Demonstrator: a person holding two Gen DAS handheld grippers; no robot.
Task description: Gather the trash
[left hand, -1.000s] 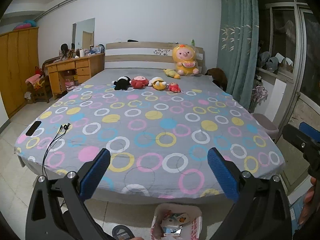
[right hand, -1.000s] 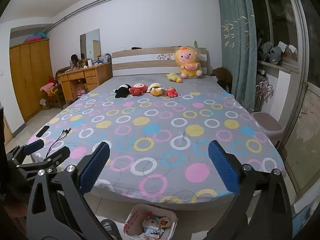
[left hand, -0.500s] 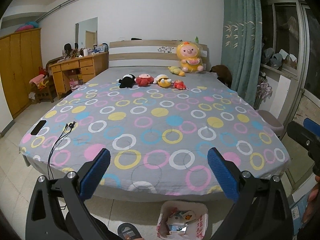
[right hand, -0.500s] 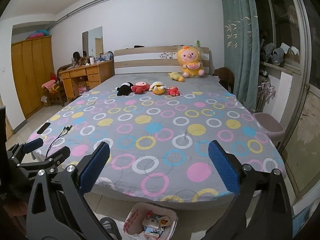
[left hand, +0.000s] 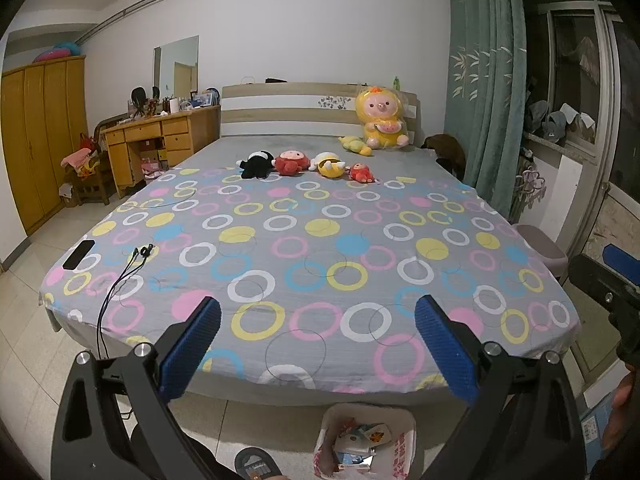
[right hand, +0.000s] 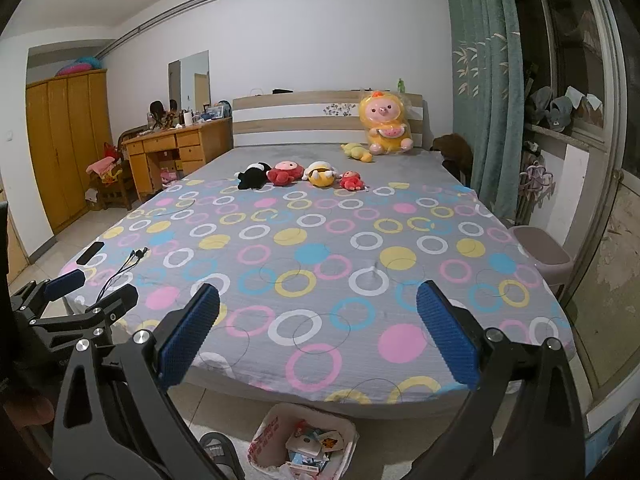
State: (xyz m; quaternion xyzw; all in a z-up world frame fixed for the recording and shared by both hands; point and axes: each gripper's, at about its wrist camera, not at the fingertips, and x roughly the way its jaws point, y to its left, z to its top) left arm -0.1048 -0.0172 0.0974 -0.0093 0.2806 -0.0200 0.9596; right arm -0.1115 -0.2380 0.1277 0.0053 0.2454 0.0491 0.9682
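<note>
A white plastic bag of trash (left hand: 366, 440) (right hand: 306, 442) stands on the floor at the foot of the bed, holding wrappers and small cartons. My left gripper (left hand: 318, 344) hangs above it, open, with nothing between its blue pads. My right gripper (right hand: 318, 342) is also open and empty, held over the bed's foot edge. Each gripper shows at the edge of the other's view: the right gripper (left hand: 608, 280) at the far right, the left gripper (right hand: 76, 296) at the far left. I see no loose trash on the bed.
The bed (left hand: 312, 240) has a grey sheet with coloured rings. On it lie several plush toys (left hand: 304, 164), a big yellow plush (left hand: 380, 120), a black phone (left hand: 79, 254) and earphones (left hand: 120, 280). A pink stool (right hand: 544, 256) stands right, a wooden desk (left hand: 156, 144) left. A slipper (left hand: 256, 464) is underfoot.
Both views have tilted up and pulled back slightly, so the bed sits lower and farther. The grippers stay open and hold nothing.
</note>
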